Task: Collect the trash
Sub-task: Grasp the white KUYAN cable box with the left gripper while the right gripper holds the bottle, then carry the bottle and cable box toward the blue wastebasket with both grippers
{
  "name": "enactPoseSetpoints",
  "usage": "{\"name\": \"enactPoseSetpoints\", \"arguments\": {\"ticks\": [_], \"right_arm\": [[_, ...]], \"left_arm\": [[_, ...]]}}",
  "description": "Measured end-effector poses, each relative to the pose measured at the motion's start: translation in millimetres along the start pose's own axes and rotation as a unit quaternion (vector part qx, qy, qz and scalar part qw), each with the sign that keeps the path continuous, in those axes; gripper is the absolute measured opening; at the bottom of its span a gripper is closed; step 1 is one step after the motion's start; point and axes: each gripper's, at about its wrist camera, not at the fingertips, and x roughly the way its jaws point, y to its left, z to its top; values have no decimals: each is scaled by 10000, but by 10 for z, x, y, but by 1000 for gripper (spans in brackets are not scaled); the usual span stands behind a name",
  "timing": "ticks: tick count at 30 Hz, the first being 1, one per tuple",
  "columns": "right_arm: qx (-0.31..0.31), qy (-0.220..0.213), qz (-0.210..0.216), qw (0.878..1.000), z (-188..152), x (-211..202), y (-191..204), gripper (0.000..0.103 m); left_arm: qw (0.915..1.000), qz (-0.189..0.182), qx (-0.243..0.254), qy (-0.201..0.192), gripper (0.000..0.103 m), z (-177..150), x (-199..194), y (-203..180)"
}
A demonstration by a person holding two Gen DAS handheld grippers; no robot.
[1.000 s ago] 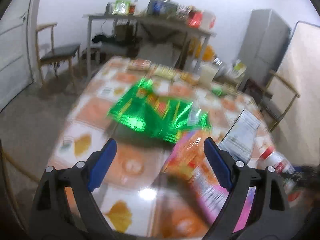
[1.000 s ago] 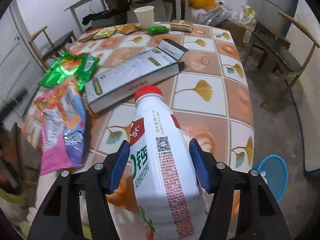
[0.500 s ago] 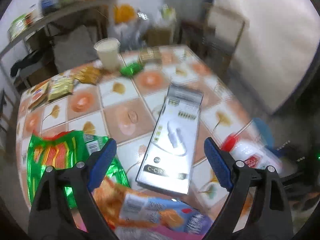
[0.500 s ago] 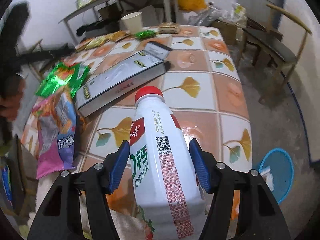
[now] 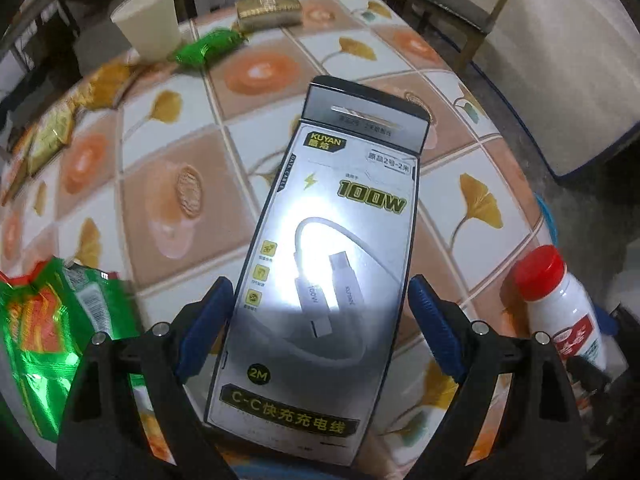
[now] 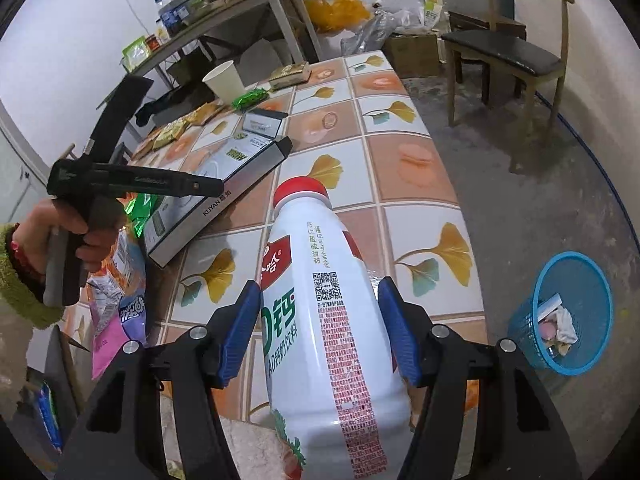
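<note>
My right gripper (image 6: pixel 318 332) is shut on a white drink bottle (image 6: pixel 328 320) with a red cap, held above the tiled table (image 6: pixel 412 184). The bottle also shows in the left wrist view (image 5: pixel 564 312). My left gripper (image 5: pixel 320 324) is open, with its jaws on either side of the near end of a long cable box (image 5: pixel 332 248) that lies on the table. I cannot tell whether the pads touch the box. The box also shows in the right wrist view (image 6: pixel 224 188). A blue trash basket (image 6: pixel 572 312) stands on the floor to the right of the table.
A green snack bag (image 5: pixel 44 328) lies left of the box. A pink and orange snack bag (image 6: pixel 116 296) lies at the near left. A paper cup (image 5: pixel 148 20), a small green wrapper (image 5: pixel 208 46) and several gold packets lie at the far end. A chair (image 6: pixel 508 44) stands beyond the table.
My left gripper has swung right from the green bag and come down over the cable box. My right gripper has turned right with the bottle, and the blue basket is now fully in view.
</note>
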Motion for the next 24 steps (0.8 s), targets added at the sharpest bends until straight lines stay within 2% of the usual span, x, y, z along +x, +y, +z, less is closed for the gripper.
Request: {"name": "enactPoseSetpoints", "arguments": {"ticks": [4, 7, 11, 14, 17, 21, 24], "right_arm": [[162, -61, 18, 9998, -23, -48, -76, 59], [268, -92, -24, 9996, -40, -91, -139, 59], [412, -55, -3, 9991, -72, -138, -221, 59], [468, 63, 94, 9988, -66, -131, -261, 59], [542, 223, 222, 9980, -34, -100, -289, 60], [541, 512, 428, 9963, 22, -54, -292, 60], [544, 681, 536, 9948, 45, -34, -312, 60]], "left_arm": [[9983, -527, -190, 179, 85, -4, -35, -156], [9971, -682, -176, 295, 85, -86, -68, -354], [9952, -730, -42, 654, 85, -301, -57, -612], [9962, -584, -11, 646, 85, -406, -71, -734], [9972, -465, -121, 567, 85, -395, -73, -770], [9938, -606, -615, 705, 85, -309, -33, -692], [9945, -476, -657, 663, 85, -234, -12, -689]]}}
